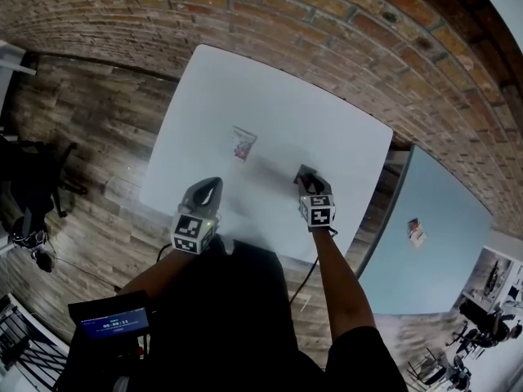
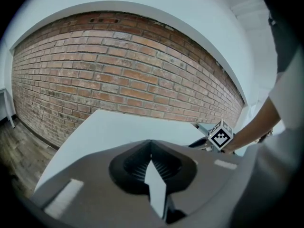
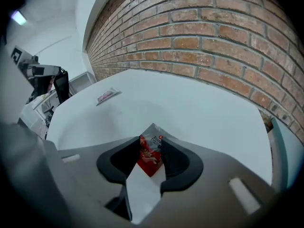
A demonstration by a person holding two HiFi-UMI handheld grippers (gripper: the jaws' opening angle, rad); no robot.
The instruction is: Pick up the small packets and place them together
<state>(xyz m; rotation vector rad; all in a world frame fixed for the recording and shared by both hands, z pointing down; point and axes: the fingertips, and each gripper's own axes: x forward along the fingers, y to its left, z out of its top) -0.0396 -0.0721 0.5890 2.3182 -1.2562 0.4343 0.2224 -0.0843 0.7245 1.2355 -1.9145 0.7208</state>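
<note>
Brick wall (image 1: pixel 327 23) | white table (image 1: pixel 245 88) (one packet (image 1: pixel 243 144) lying) | wood-plank floor (image 1: pixel 90 145)

We find the light bright and even, seemingly from overhead. The white table (image 1: pixel 270 104) glares almost textureless, with one soft grey shadow just left of the right gripper (image 1: pixel 307 176). All three views bow hard at the edges, the brick wall (image 2: pixel 118 75) arching, the corners falling to black. In both gripper views the near foreground is blurred — the bricks beyond are sharp.
</note>
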